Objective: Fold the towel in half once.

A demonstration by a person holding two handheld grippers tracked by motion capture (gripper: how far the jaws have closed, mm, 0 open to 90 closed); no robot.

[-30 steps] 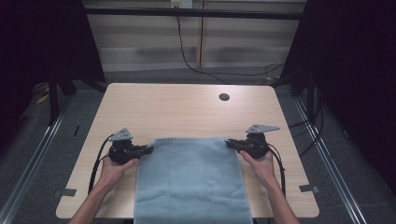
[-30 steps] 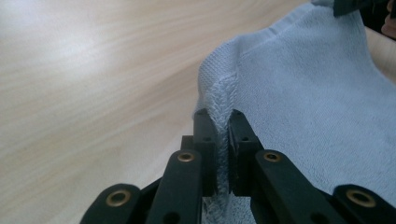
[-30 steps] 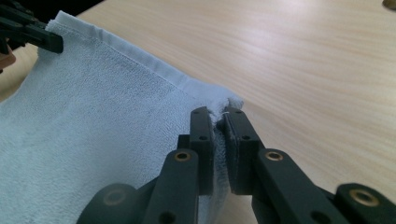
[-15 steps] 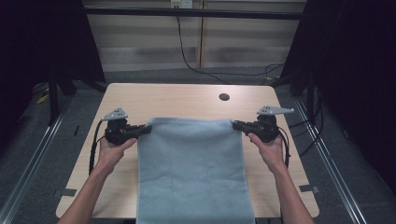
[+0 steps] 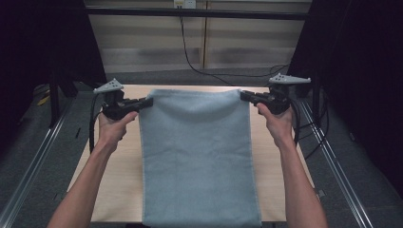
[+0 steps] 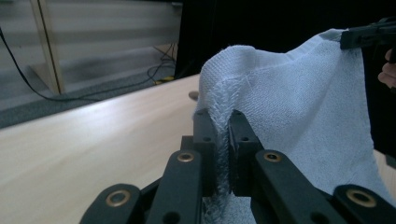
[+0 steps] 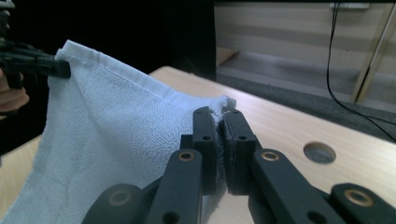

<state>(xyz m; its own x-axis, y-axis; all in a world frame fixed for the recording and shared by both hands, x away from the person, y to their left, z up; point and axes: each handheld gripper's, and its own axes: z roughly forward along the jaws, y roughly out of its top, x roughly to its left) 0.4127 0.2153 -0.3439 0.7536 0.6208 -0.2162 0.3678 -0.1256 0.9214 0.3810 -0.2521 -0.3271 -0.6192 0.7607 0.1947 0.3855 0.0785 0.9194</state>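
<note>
A pale blue towel (image 5: 199,156) hangs stretched between my two grippers above the wooden table (image 5: 119,180). My left gripper (image 5: 147,101) is shut on the towel's top left corner, and my right gripper (image 5: 244,96) is shut on its top right corner. The towel's lower end drapes down past the table's near edge. In the left gripper view the jaws (image 6: 219,119) pinch the towel's folded hem (image 6: 289,93), with the other gripper (image 6: 369,37) holding the far corner. The right gripper view has the jaws (image 7: 220,116) clamped on the towel (image 7: 107,130), and the left gripper (image 7: 37,63) at the far corner.
A round hole (image 7: 319,152) is set in the tabletop near its far edge. Black cables (image 5: 195,61) run along the floor behind the table. Metal rails (image 5: 43,142) flank the table on both sides.
Both hands have risen and moved away from me, lifting the towel's top edge off the table. The towel now hangs in the air instead of lying flat.
</note>
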